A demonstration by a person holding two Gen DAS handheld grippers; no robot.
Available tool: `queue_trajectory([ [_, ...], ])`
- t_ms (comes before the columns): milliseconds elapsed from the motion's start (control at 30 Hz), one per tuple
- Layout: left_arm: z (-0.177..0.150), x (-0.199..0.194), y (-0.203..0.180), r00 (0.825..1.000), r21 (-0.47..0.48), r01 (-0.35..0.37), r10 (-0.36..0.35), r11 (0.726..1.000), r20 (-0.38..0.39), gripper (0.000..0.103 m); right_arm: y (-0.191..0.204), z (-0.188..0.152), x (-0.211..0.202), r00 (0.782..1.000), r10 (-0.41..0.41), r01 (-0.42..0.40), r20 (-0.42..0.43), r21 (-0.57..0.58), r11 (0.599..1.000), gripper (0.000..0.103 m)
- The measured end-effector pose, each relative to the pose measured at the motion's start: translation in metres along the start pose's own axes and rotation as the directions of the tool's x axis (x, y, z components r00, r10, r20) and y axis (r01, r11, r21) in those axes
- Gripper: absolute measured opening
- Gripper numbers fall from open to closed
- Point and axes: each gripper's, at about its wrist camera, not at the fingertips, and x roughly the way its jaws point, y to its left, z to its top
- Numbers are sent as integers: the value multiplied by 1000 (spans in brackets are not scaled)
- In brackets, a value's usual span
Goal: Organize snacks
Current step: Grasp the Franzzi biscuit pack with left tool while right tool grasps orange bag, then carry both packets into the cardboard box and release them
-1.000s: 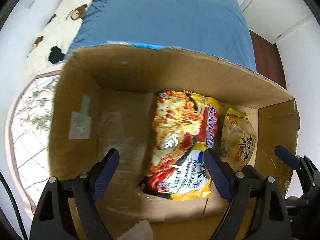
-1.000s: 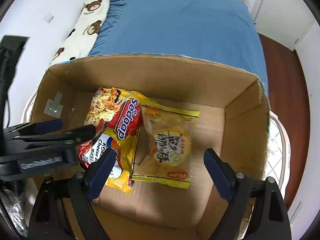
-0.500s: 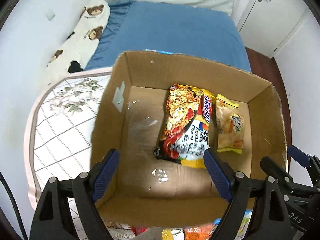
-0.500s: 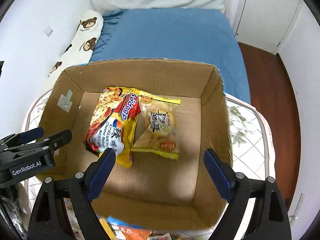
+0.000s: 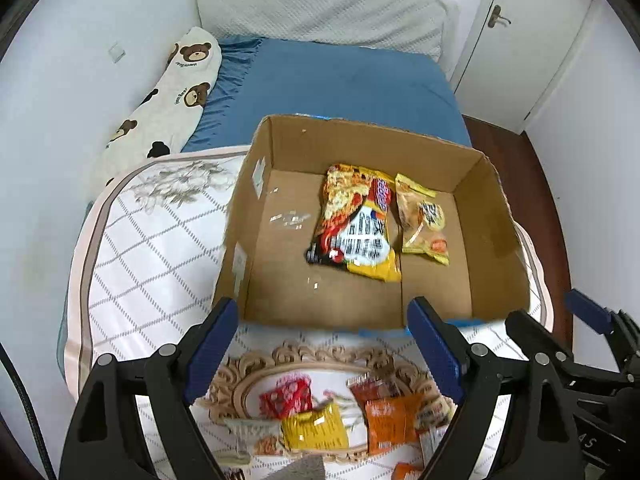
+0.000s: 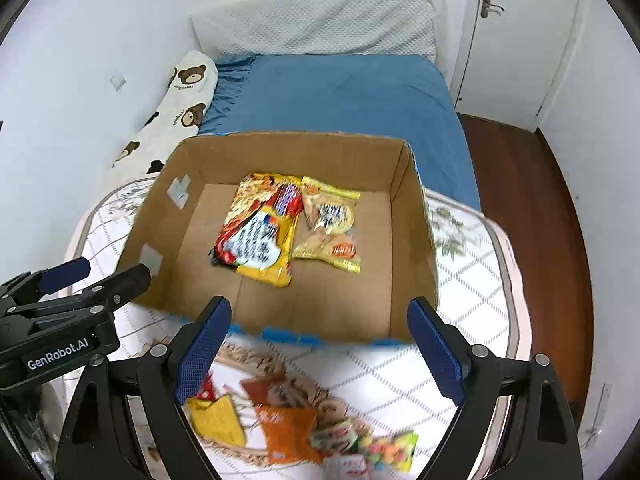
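Note:
An open cardboard box (image 5: 496, 208) (image 6: 416, 208) stands on a quilted white table cover. Inside it lie a red-and-yellow noodle packet (image 5: 356, 224) (image 6: 260, 228) and a yellow cracker packet (image 5: 424, 220) (image 6: 330, 224), side by side. Nearer me, an ornate tray (image 5: 256, 364) (image 6: 248, 356) holds several small snack packs, among them a yellow one (image 5: 316, 428) (image 6: 218, 418) and an orange one (image 5: 390, 416) (image 6: 290, 432). My left gripper (image 5: 324, 344) hangs open over the tray's far rim, nothing between its fingers. My right gripper (image 6: 320, 344) is open too, above the box's near wall and the tray.
A blue bed (image 5: 340, 84) with a white pillow (image 5: 320, 12) and a bear-print bolster (image 5: 168, 96) lies beyond the box. A white door (image 5: 528, 40) and dark wooden floor (image 6: 532, 240) are at the right. The quilted cover (image 5: 152, 248) shows bare at the left.
Both grippers have pulled back and up out of the box, jaws open throughout. The box now looks smaller and farther, and the snack tray has come into view below.

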Motion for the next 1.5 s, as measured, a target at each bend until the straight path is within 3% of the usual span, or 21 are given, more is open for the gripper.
queue_trajectory([
  [200, -65, -14, 29, 999, -24, -27, 26, 999, -22, 86, 0, -68, -1, 996, 49, -45, -73, 47, 998, 92],
  [367, -142, 14, 72, 984, -50, -92, 83, 995, -155, 86, -1, -135, 34, 975, 92, -74, -202, 95, 993, 92],
  [567, -236, 79, 123, 917, -80, -193, 151, 978, -369, 86, 3, -180, 80, 952, 82, -56, -295, 95, 994, 91],
  [700, -277, 123, 135, 862, -87, -199, 132, 976, -489, 86, 13, -188, 102, 949, 48, -32, -313, 54, 998, 90],
  [800, -289, 141, 132, 848, -77, -201, 134, 977, -513, 86, 21, -185, 116, 946, 21, -14, -322, 25, 1000, 87],
  [900, -294, 151, 126, 846, -67, -201, 139, 977, -515, 59, 27, -184, 135, 940, 3, 1, -341, 11, 1000, 84],
  [1100, -295, 145, 117, 864, -70, -206, 148, 976, -482, 57, 33, -191, 170, 913, -41, 47, -406, 4, 999, 65],
  [1167, -292, 138, 115, 872, -79, -205, 146, 976, -467, 57, 29, -194, 176, 909, -10, 31, -417, 44, 999, 51],
  [1300, -279, 120, 108, 893, -95, -195, 136, 976, -430, 57, 26, -194, 168, 919, 2, 25, -394, 64, 998, 44],
  [1500, -250, 83, 81, 935, -101, -124, 82, 987, -346, 57, 20, -192, 143, 932, 47, -10, -359, 105, 994, 36],
])
